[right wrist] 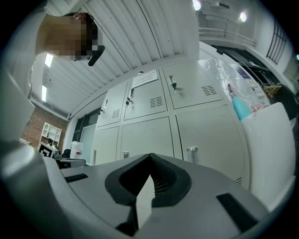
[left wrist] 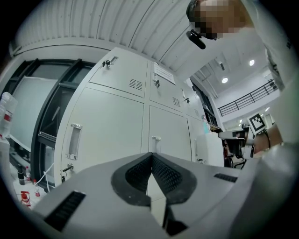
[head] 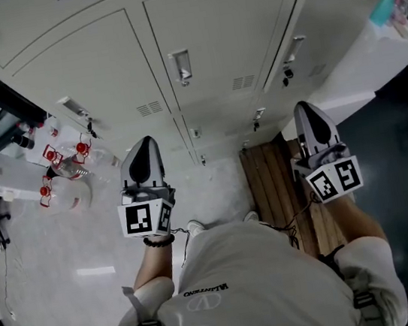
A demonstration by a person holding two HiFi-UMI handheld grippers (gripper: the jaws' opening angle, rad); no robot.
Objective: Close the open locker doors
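**Grey steel all shut: no locker door left hanging in sight**

Grey-white sheet steel fills the top of the head view, and the locker doors [head: 220,42] there all sit flush in their frames. Panel after panel, seams tight, no gap showing and no edge swung out into the room. Both gripper views say the same: flat painted fronts in a neat grid, upper row and lower row alike.

By my reading the closing is done, or as good as done, for every door these cameras reach. Anything past the frame edges I can't vouch for.

The left tool [head: 143,146] hangs just short of the lockers, clenched on nothing, its ribbed black pads [left wrist: 166,173] meeting at the tips. The right tool [head: 310,112] is the same, jaws pressed together and empty, held level with its partner and well apart from it.

Textures now. The doors are smooth and matt, each with a shallow raised border. A recessed metal handle [head: 181,66] catches the light, and punched vent slots [head: 149,108] sit low on the panel. Down at the foot, slatted wooden boards [head: 268,187] lie on the pale speckled floor [head: 72,246]. At the right a plain white cabinet [head: 372,65] stands against the lockers.
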